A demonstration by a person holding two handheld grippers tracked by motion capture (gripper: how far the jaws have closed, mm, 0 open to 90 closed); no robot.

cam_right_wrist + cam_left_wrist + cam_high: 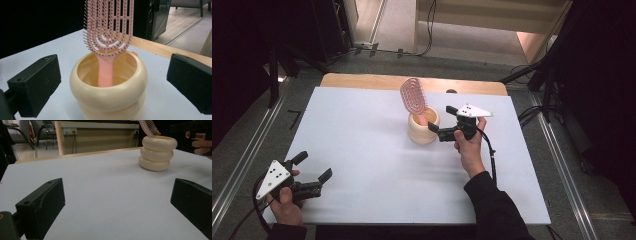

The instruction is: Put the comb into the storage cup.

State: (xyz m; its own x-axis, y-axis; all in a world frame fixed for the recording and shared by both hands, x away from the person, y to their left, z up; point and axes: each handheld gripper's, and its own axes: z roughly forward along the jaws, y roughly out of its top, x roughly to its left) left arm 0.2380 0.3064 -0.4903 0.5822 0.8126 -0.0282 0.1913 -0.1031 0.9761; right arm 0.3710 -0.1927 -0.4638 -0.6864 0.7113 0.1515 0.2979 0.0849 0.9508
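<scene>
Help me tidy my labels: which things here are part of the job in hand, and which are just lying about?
Part of the job:
- pink hairbrush, standing handle-down in the holder
- cream ringed holder
- right gripper, jaws open beside the holder, holding nothing

Just there:
- left gripper, open, resting near the table's front left corner
- white table
- small dark thing at the table's far edge

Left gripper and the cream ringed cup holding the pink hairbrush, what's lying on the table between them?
Nothing: in the left gripper view, bare white table stretches from the open left gripper to the cream ringed cup with the pink hairbrush.
</scene>
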